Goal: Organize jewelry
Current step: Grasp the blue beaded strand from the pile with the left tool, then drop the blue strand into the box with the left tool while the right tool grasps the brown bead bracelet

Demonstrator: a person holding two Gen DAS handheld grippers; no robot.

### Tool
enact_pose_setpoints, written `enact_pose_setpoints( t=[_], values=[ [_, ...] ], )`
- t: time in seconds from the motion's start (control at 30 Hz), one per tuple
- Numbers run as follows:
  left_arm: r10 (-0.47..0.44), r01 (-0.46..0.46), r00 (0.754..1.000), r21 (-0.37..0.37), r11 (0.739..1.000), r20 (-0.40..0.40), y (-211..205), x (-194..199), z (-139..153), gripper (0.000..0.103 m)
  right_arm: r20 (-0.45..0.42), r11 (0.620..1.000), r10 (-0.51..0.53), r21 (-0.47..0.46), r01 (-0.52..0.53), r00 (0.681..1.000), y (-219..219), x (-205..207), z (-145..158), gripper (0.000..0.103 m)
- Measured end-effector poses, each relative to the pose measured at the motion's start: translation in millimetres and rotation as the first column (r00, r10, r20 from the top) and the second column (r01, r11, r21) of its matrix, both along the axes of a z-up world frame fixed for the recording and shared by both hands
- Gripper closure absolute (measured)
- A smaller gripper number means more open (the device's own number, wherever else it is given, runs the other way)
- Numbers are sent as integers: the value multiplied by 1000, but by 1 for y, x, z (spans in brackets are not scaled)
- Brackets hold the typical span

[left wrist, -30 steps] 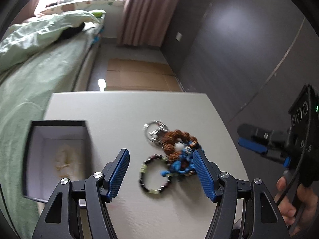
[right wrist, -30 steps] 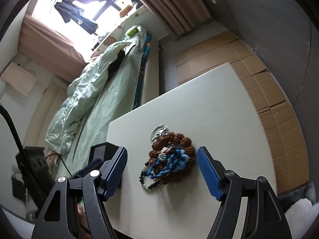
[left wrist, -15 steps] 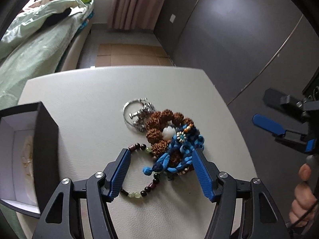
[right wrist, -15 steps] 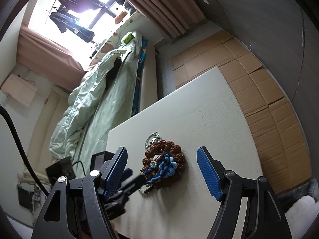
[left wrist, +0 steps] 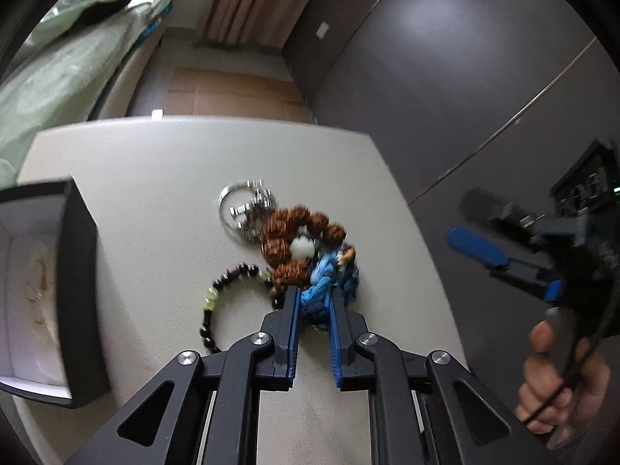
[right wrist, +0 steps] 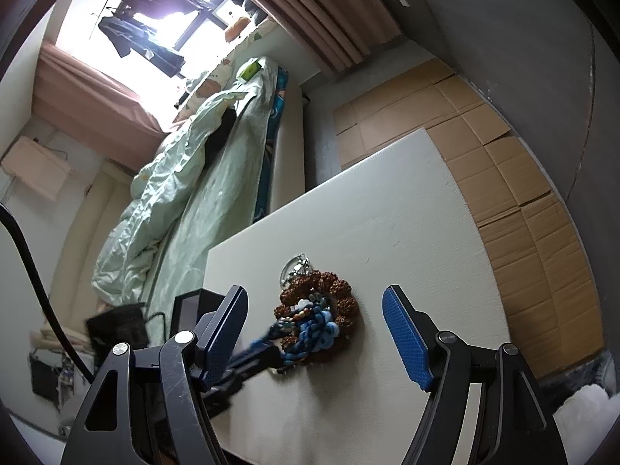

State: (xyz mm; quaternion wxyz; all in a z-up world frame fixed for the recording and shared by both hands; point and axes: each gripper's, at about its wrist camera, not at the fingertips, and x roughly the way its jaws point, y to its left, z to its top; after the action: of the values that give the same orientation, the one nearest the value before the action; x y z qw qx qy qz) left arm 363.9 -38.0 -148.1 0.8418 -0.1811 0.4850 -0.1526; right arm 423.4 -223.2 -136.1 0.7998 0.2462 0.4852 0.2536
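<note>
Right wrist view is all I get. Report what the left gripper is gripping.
Observer: The left gripper is shut on the blue cord bracelet, next to the brown seed beads.
Operator: Name anything my own finger hides.
Observer: A black-and-green bead bracelet lies on the table, on the pile's box side.
Operator: Describe the box.
Observer: The black box is open and white-lined, with something pale inside, too blurred to identify.

Left wrist view looks closely down at the table (left wrist: 162, 178); right wrist view overlooks it (right wrist: 387, 209) from higher up.
</note>
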Motion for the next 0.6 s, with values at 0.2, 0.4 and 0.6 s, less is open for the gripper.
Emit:
enact_pose_setpoints(
  t=[0.2,0.4,0.6],
  values=[
    [35,-32,997,-44,998,66,15,-4,16,90,-18,999,23,-41,-24,1000,13,5,-9,31],
    [79,-73,991,-55,996,108,32,-3,29,90,-30,993,35,-111,-38,999,27,8,-20,32],
    [123,-114,984,-78,990,128,54,-9,36,90,-65,976,56,-205,-68,996,44,16,-37,45]
  ],
)
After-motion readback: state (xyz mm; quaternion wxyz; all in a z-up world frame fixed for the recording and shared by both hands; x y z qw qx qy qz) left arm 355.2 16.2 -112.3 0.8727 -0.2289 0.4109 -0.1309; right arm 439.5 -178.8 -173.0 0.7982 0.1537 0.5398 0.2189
